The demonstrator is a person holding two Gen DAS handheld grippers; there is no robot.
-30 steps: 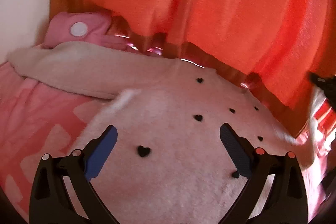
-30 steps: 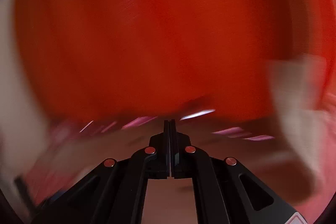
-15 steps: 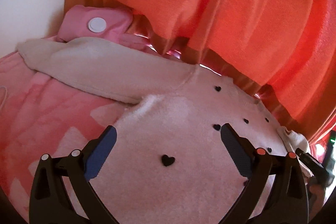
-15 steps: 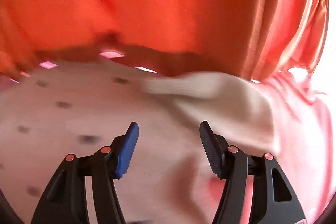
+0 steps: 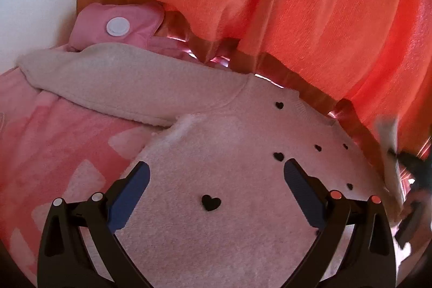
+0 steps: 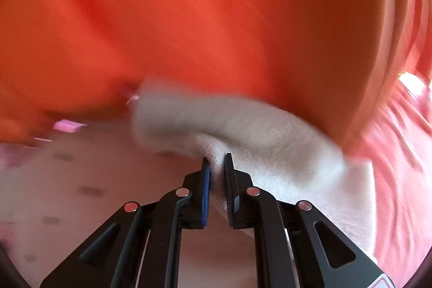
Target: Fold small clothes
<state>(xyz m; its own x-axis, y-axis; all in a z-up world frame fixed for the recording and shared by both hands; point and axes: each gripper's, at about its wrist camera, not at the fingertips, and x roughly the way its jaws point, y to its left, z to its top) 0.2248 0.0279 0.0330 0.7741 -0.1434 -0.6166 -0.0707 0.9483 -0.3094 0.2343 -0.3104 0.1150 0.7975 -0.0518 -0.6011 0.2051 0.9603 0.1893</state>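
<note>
A small cream fleece sweater (image 5: 229, 180) with black hearts lies spread on a pink blanket (image 5: 54, 153). Its left sleeve (image 5: 121, 82) stretches out to the left. My left gripper (image 5: 216, 182) is open and hovers over the sweater's body, holding nothing. In the right wrist view my right gripper (image 6: 216, 166) is shut on the sweater's right sleeve (image 6: 256, 131) and lifts it off the sweater body (image 6: 67, 180). The right gripper also shows at the right edge of the left wrist view (image 5: 402, 155) with the raised sleeve.
An orange curtain (image 5: 270, 4) hangs close behind the bed and fills the right wrist view (image 6: 189, 18). A pink cushion (image 5: 118, 23) with a white disc lies at the back left by a white wall (image 5: 35, 4).
My right gripper was open over the right sleeve and has shut on it and lifted it. The left gripper stayed open and drew slightly closer over the sweater.
</note>
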